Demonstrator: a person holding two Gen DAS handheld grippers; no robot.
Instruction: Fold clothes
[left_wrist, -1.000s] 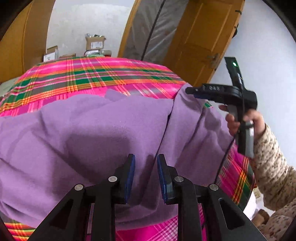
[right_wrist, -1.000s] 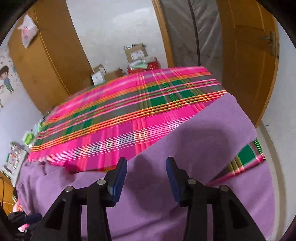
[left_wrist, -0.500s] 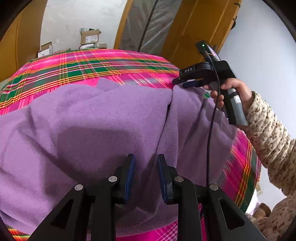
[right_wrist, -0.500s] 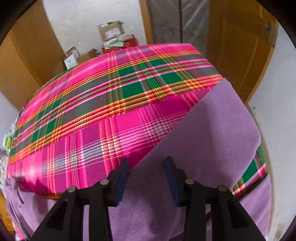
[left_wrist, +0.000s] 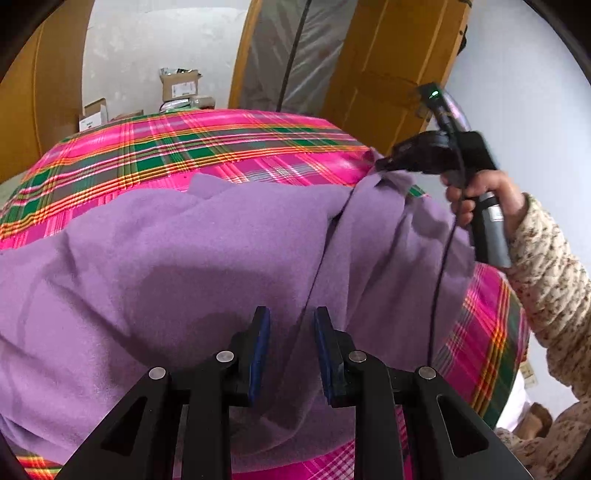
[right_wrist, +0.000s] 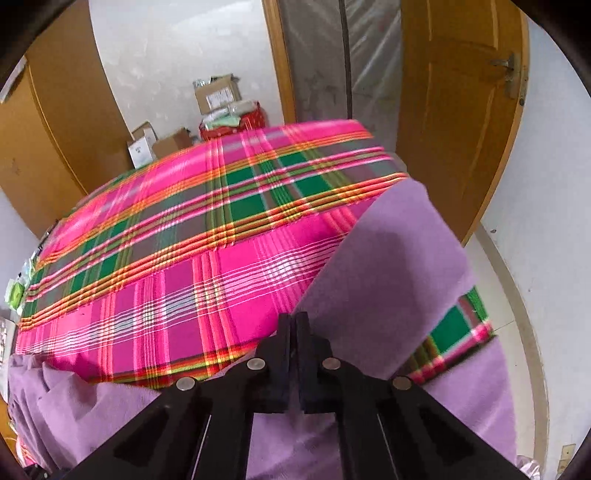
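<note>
Purple fleece garment (left_wrist: 192, 266) — spread over most of the near half of the bed's plaid cover (left_wrist: 207, 147), its bulk toward the left edge, one panel draped off the right edge.

Left gripper (left_wrist: 291, 350): fingers part-open and opening wider than a second ago; nothing pinched, fleece lies below them with a dark seam or cord running up between. Hovering over the near edge, barely shifted.

Centre: a small peak of cloth at the garment's far hem, flat plaid beyond it.

Right gripper (right_wrist: 293, 332): a second ago its fingers stood well apart over the fleece — now pressed together, with the edge of the purple panel (right_wrist: 399, 258) at their tips. From the left wrist view the cloth at the far right corner (left_wrist: 391, 184) is gathered into a tuft at its nose. Judged a fresh pinch on that corner; the fold can start from here, probably carrying it across toward the left.

Fabric looks thick, soft, matte; shallow wrinkles, no crisp crease yet. Should drape heavily and drag.
</note>
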